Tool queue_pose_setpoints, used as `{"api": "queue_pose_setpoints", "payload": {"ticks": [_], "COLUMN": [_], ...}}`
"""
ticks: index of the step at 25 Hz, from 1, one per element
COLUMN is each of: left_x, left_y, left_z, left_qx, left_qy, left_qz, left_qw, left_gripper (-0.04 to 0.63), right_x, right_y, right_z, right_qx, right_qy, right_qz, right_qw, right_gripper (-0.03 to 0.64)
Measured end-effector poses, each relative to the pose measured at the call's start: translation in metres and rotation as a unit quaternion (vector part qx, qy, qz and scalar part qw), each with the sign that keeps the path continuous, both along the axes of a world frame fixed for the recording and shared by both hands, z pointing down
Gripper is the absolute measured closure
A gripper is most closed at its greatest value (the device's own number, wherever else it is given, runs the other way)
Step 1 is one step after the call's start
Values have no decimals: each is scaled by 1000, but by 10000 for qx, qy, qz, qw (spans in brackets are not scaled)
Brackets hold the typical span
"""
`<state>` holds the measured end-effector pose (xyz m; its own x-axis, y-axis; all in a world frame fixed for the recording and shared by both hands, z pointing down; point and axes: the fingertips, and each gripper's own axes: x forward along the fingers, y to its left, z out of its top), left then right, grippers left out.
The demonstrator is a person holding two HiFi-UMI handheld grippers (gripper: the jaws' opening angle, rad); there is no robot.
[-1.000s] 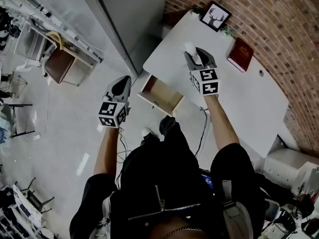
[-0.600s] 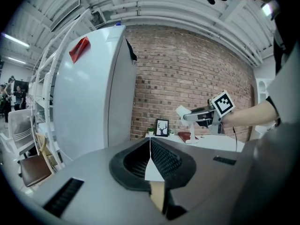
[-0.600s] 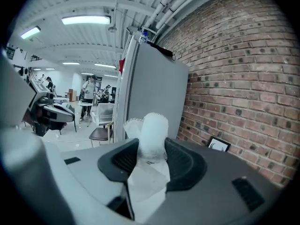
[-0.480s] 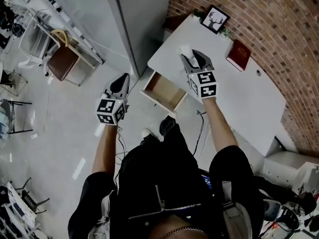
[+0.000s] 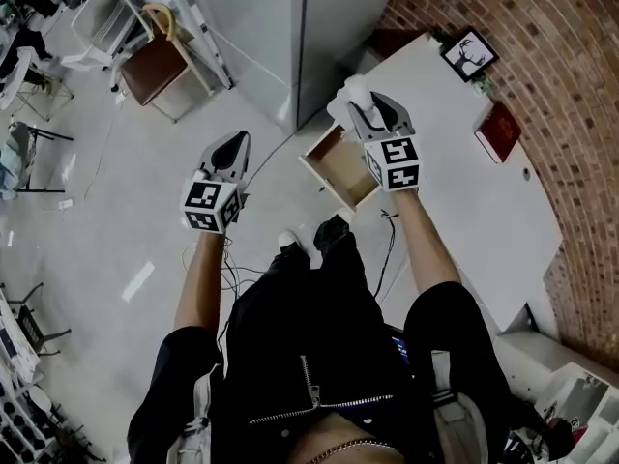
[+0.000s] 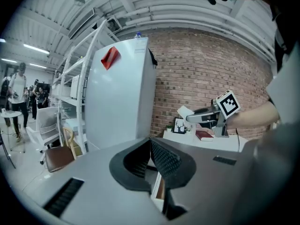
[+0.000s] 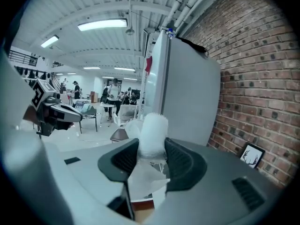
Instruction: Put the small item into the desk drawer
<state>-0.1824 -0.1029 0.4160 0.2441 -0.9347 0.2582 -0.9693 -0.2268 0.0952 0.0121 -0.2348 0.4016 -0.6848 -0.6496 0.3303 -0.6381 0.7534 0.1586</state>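
small item: a pale, tube-like piece [image 7: 153, 128] with a ribbed rim at its far end and crumpled clear wrapping [image 7: 143, 179] hanging below it between the jaws.
small item, long axis: runs along the right gripper's jaws. the ribbed end sticks out past the tips and points away from the person, toward the tall grey cabinet [image 5: 290, 27].
small item, place: off any surface, carried in the right gripper. in the head view it [image 5: 356, 90] shows against the near corner of the white desk [image 5: 455, 191], just beyond the open drawer [image 5: 338, 167].
right gripper: [image 7: 152, 147] clamped on the small item, one pad on each side of the tube. in the head view it [image 5: 370, 112] lies over the drawer's far end and the desk edge.
left gripper: [image 6: 150, 144] jaws pressed together with nothing between them. in the head view it [image 5: 232, 148] is over the floor, well apart from the drawer and to its left.
drawer: pulled out from the desk, with the brown inside showing. a strip of that brown [image 7: 140, 210] shows under the right gripper's jaws.
desk top: a framed deer picture [image 5: 469, 54] stands by the brick wall [image 5: 571, 114], with a red book [image 5: 498, 131] near it.
beyond: a brown chair [image 5: 160, 66] stands on the floor, left of the cabinet.
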Motion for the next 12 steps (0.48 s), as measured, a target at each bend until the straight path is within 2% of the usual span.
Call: {"api": "queue_pose_setpoints", "payload": {"ticks": [6,12], "left_x": [-15,0], "left_y": [17,19], "left_z": [21,51], "left_qx": [-196,-505], "left_qy": [100,196], "left_qz": [-224,-182], "left_qw": [9995,9984], "left_gripper": [574,574], "right_x": [-31,-33], "right_y": [10,24], "right_z": [28,76], "right_qx": [-229,-690], "right_qy": [83,164], "right_qz": [-303,-358], "right_qw": [9992,9968], "right_gripper": [442,443]}}
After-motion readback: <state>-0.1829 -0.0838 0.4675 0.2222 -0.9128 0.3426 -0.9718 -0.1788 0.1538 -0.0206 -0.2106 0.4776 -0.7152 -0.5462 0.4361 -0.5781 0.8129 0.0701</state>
